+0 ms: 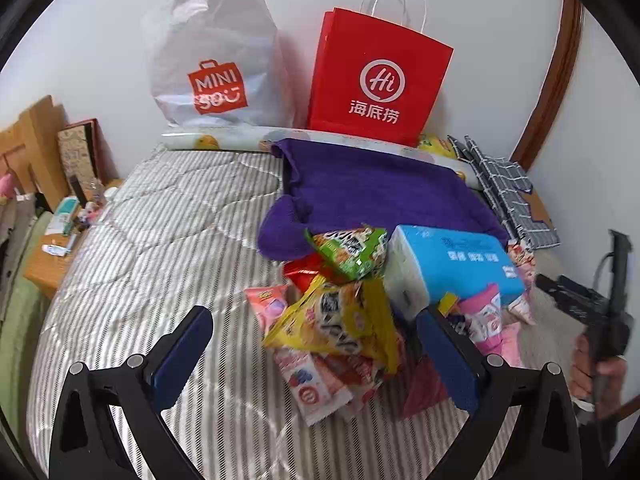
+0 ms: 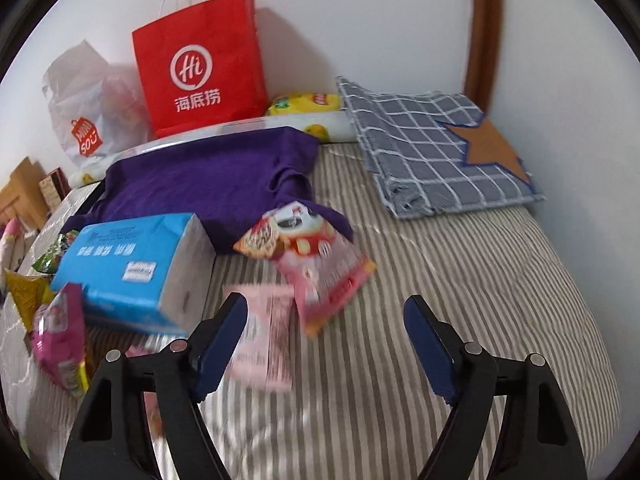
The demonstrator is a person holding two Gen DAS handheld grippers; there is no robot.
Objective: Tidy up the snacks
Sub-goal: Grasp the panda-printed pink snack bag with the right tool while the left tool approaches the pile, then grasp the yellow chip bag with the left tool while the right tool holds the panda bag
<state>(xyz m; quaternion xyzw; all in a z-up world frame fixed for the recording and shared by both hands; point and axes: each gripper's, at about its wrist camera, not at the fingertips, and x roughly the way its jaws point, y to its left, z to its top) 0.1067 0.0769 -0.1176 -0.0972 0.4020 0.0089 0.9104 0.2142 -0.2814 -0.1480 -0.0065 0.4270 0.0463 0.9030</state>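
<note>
Home bedroom: striped quilt (image 1: 160, 240), nightstand (image 1: 48, 268).

Both grippers were held tilted downward: the left gripper (image 1: 314, 344) with jaws spread wide, the right gripper (image 2: 325, 340) likewise parted, nothing gripped.

A purple sweater (image 1: 380, 192) lies spread on the striped quilt (image 1: 160, 240), a checked cloth (image 2: 432, 144) with a brown star (image 2: 488, 144) sits folded near the wall, and a wooden nightstand (image 1: 48, 264) stands beside the bed.
</note>
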